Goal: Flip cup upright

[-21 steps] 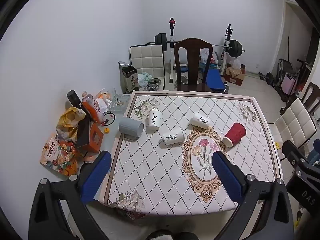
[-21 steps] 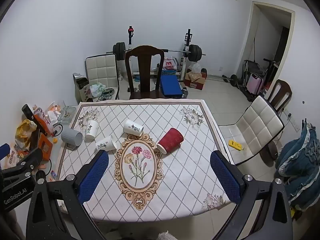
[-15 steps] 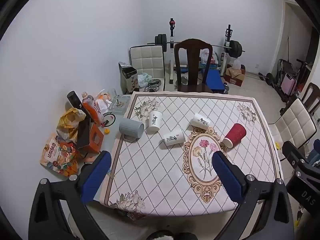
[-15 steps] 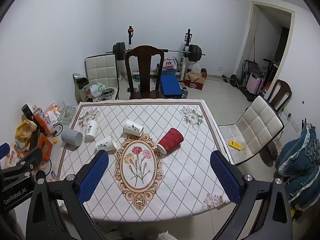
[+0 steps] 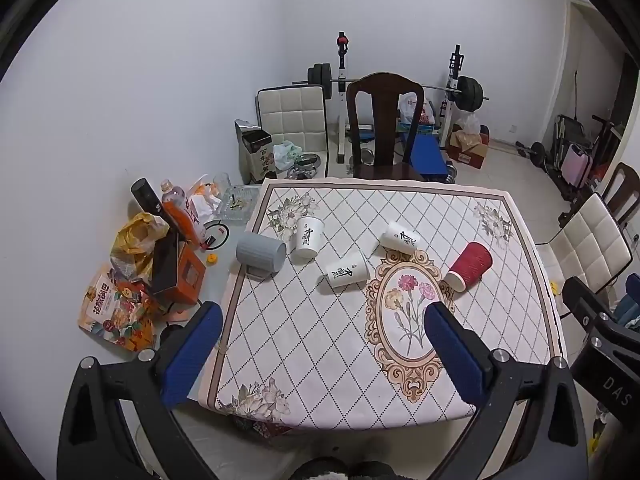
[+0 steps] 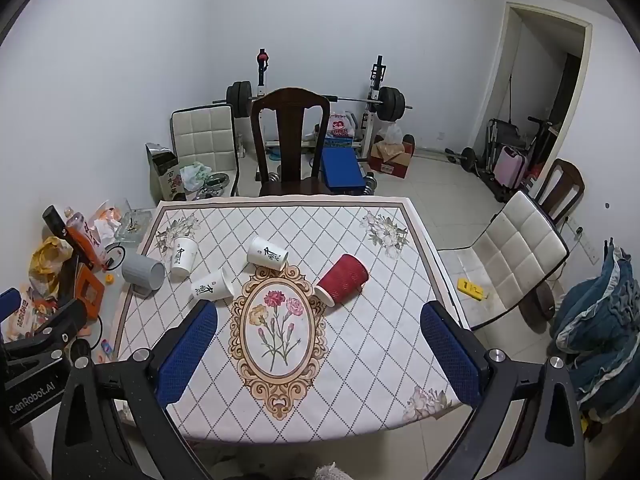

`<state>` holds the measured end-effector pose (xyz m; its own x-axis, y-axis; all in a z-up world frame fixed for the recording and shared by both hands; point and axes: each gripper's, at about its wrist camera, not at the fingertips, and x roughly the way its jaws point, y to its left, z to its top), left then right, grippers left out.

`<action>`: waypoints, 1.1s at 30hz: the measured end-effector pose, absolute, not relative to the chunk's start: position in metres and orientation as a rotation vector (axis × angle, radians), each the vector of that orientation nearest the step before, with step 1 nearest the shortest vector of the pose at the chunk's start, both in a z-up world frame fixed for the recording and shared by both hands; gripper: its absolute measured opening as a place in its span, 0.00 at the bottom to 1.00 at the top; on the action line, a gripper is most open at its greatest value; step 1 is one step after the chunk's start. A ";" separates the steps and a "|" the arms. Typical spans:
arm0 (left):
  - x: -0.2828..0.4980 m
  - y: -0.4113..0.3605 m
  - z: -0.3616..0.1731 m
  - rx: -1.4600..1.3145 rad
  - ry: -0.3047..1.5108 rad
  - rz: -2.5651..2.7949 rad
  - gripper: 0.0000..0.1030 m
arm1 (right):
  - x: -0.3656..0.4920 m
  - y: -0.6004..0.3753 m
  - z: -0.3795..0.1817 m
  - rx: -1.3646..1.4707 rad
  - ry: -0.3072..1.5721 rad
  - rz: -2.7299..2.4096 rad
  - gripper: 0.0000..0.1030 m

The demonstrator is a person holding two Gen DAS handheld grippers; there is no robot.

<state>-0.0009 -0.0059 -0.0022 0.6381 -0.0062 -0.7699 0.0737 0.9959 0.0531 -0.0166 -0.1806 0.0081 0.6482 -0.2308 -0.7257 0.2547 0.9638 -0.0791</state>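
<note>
A red ribbed cup [image 5: 469,266] [image 6: 342,279] lies on its side on the patterned tablecloth, right of the flower oval. Two white paper cups lie on their sides [image 5: 347,274] [image 5: 399,238]; they also show in the right wrist view [image 6: 212,285] [image 6: 267,254]. A third white cup [image 5: 307,237] [image 6: 183,256] stands mouth down. A grey cup [image 5: 260,252] [image 6: 143,272] lies on its side at the cloth's left edge. My left gripper [image 5: 322,320] and my right gripper [image 6: 318,320] are both open and empty, high above the table's near edge.
Snack bags, bottles, an orange box [image 5: 182,276] and a glass ashtray [image 5: 236,208] crowd the table's left strip. A dark wooden chair [image 5: 384,128] stands behind the table. White padded chairs [image 6: 508,256] stand to the right. Gym gear fills the back.
Both grippers have drifted very slightly; the cups have not moved.
</note>
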 end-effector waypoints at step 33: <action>0.002 -0.009 0.000 0.075 0.876 -0.058 1.00 | -0.018 -0.183 0.004 0.023 0.824 -0.282 1.00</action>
<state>0.0019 -0.0093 -0.0003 0.6391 -0.0203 -0.7688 0.0816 0.9958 0.0415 -0.0183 -0.1828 0.0040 0.6442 -0.2391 -0.7265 0.2569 0.9623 -0.0890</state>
